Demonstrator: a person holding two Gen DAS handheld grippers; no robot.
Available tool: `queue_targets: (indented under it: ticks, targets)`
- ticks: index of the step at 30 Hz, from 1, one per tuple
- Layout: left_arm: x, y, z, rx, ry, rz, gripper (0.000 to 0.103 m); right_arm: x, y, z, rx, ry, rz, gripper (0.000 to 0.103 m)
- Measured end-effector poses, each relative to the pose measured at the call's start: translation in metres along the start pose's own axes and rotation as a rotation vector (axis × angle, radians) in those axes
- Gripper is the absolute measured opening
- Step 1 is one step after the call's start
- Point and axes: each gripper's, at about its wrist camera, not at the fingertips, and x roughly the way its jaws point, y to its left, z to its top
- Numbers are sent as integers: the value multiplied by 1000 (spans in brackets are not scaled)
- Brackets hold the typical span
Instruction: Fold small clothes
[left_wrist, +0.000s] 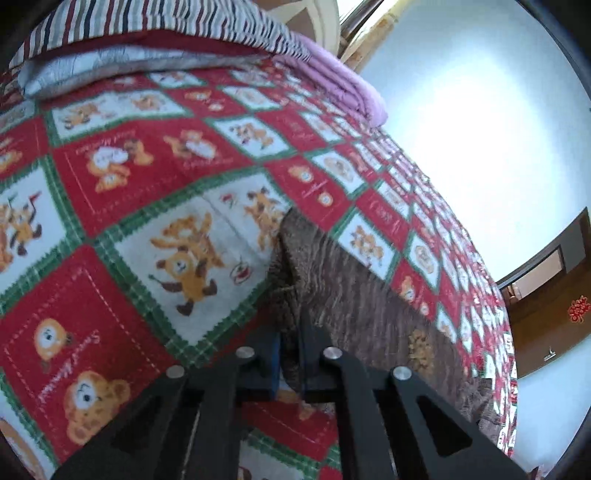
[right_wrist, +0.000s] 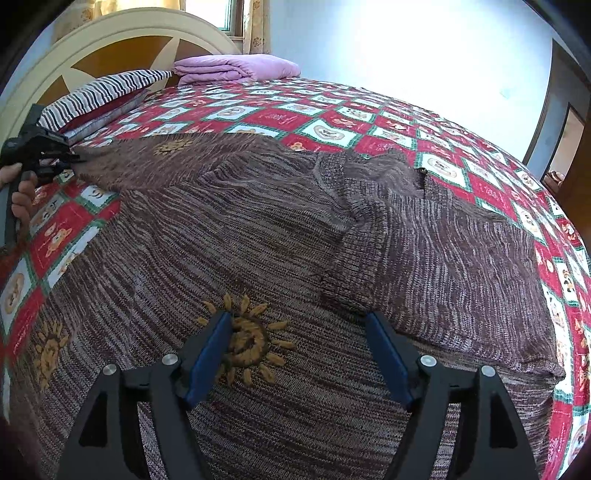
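A brown knit sweater (right_wrist: 258, 236) with orange sun embroidery lies spread on the bed. My right gripper (right_wrist: 297, 354) is open just above its lower body, fingers either side of a sun motif. My left gripper (left_wrist: 290, 363) is shut on the sweater's sleeve end (left_wrist: 332, 266) and holds it pulled out over the bedspread. In the right wrist view the left gripper (right_wrist: 72, 157) shows at the far left, pinching the stretched sleeve (right_wrist: 147, 162). The other sleeve (right_wrist: 443, 243) lies folded across the right side.
The bed has a red, white and green bear-patterned bedspread (right_wrist: 332, 122). A striped pillow (right_wrist: 103, 92) and a folded pink blanket (right_wrist: 232, 68) lie by the headboard (right_wrist: 110, 40). A white wall and a brown door (left_wrist: 546, 314) stand beyond the bed.
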Motion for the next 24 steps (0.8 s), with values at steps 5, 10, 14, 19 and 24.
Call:
queue_targets:
  ticks: [5,10,14,19,24]
  targets:
    - [-20,-23,10,49,-33,-30,7,-26,-17,0,69,-72,71,76]
    - [-40,-67,18,147,-77,-50,7,-66,-46,-2,85,-145,59,76]
    - [-55,-108,16,211,-104,-92,7,-89,-74,-9,81,-169,-4,76]
    - [-70,-168,-2,321,-119,-144,7,-103,-108,-31,117,-171,-59,76]
    - [-74,-226,-34,425,-110,-187,7,-102,-127,-57,187,-164,-57,76]
